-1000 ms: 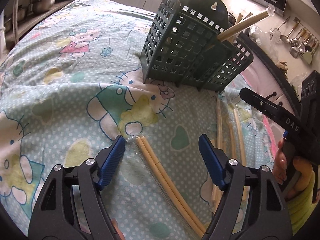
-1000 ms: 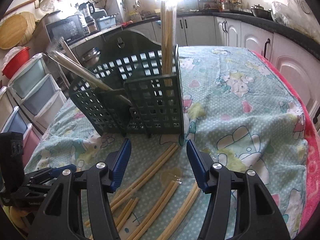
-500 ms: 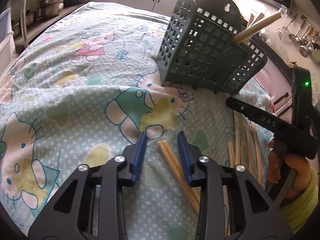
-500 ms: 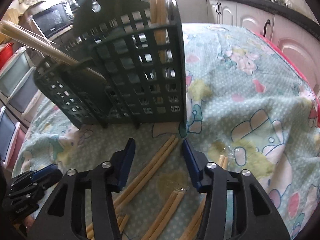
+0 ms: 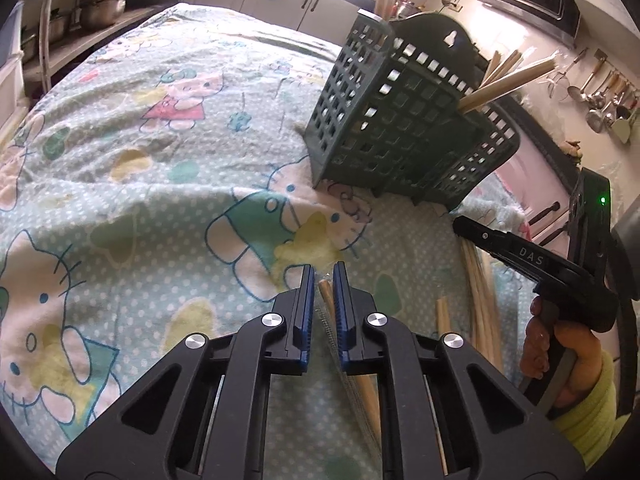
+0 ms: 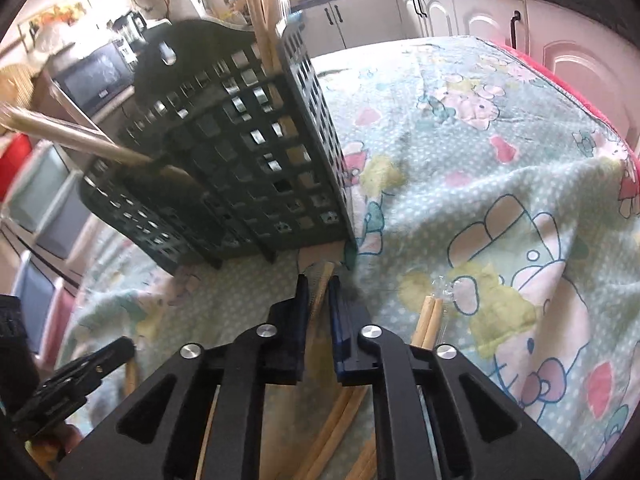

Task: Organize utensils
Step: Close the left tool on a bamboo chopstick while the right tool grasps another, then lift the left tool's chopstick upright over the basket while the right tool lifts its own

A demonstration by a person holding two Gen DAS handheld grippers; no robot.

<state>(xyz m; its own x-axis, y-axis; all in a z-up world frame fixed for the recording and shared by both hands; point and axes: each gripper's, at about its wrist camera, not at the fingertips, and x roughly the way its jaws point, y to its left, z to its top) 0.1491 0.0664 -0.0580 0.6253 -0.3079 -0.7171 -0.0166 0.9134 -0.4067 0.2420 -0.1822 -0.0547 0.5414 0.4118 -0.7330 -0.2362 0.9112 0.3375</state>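
Note:
A dark green slotted utensil basket (image 5: pixel 400 128) (image 6: pixel 240 152) stands on the cartoon-print cloth, with several wooden chopsticks (image 5: pixel 508 84) (image 6: pixel 76 144) leaning out of it. My left gripper (image 5: pixel 322 270) is shut on a plastic-wrapped pair of chopsticks (image 5: pixel 366 396) that lies on the cloth. Just in front of the basket's foot, my right gripper (image 6: pixel 318 280) is shut on another wrapped pair (image 6: pixel 322 292). The left wrist view shows the right gripper (image 5: pixel 520 252) from the side, held by a hand in a yellow-green sleeve (image 5: pixel 588 412).
More loose chopstick pairs (image 6: pixel 428 320) (image 5: pixel 480 312) lie on the cloth between the two grippers. Kitchen cabinets (image 6: pixel 440 8) and a counter with pots (image 5: pixel 100 4) border the table. Hanging ladles (image 5: pixel 600 92) line the wall on the right.
Both grippers went from wide open to shut, each around a chopstick pair on the cloth. The right gripper sank closer to the basket's foot.

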